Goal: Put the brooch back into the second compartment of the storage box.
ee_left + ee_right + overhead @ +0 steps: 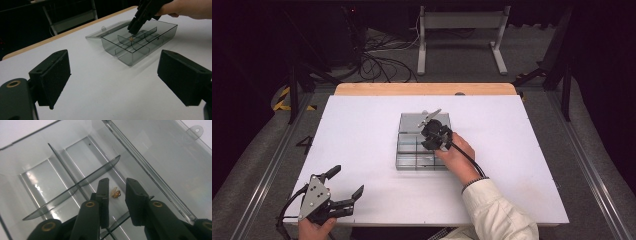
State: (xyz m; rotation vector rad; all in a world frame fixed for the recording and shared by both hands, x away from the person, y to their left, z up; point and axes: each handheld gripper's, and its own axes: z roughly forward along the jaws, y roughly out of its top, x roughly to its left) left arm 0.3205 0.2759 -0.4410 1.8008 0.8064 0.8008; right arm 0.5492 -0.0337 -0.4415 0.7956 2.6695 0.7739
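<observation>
Box: clear grey compartment box (409,150) sat mid-desk, lid (100,33) swung open flat on the far side, dividers inside.
Gold bit: small gold-coloured piece (116,193) lay on the floor of one compartment, next to the lid hinge wall; in the left claw view it showed as a tiny tan speck (131,38) under the other claw's tips.
R claw: right claw (117,195) pointed down into the box, tips low in that compartment, jaws slightly apart w/ the gold bit between them; pads not pressing on it, a gap showed either side. In the high view, R claw (435,134) sat over the box's right half, hand behind it.
L claw: left claw (346,182) rested near the front left corner of the desk (362,125), well apart from the box, jaws spread wide, nothing between them.
Desk: white top, wood edge at the far side.
</observation>
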